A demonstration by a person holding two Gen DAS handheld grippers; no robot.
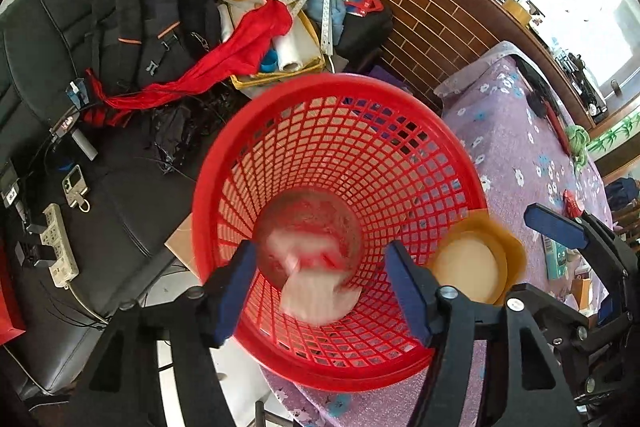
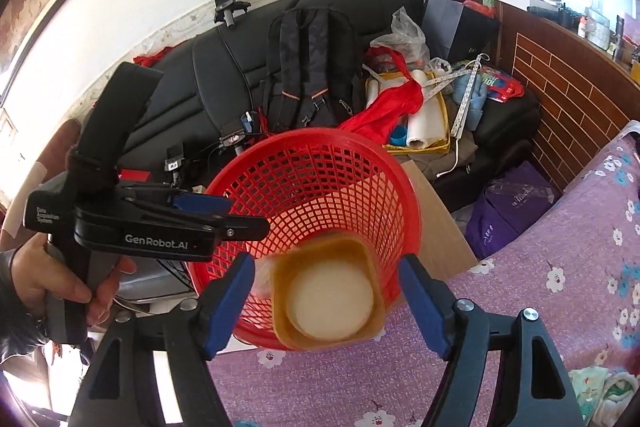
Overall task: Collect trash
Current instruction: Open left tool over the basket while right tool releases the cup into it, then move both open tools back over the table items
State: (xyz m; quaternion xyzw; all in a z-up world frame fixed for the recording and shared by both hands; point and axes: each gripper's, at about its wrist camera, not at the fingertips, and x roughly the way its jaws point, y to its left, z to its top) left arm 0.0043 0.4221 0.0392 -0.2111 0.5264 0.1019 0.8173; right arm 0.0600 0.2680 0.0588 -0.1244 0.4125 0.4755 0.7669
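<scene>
A red mesh basket point(image 1: 340, 155) stands at the edge of the purple flowered table point(image 1: 532, 163), its mouth tilted toward me. In the left wrist view my left gripper point(image 1: 320, 287) is open over the basket's mouth, and a blurred white wrapper point(image 1: 316, 291) lies loose between its fingers inside the basket. A brown paper cup point(image 2: 328, 295) with a pale inside sits at the basket's rim point(image 2: 320, 143), between the fingers of my right gripper point(image 2: 326, 301), which is open and not touching it. The cup also shows in the left wrist view point(image 1: 472, 263), with the right gripper point(image 1: 568, 239) beside it.
A black sofa point(image 2: 208, 67) behind the basket holds a black backpack point(image 2: 308, 67), red cloth point(image 1: 224, 63), a yellow tray point(image 2: 424, 123) of rolls, a power strip point(image 1: 60, 247) and a phone point(image 1: 74, 183). A brown brick-patterned wall point(image 1: 432, 15) and purple bag point(image 2: 512, 207) stand right. Small packets point(image 1: 572, 203) lie on the table.
</scene>
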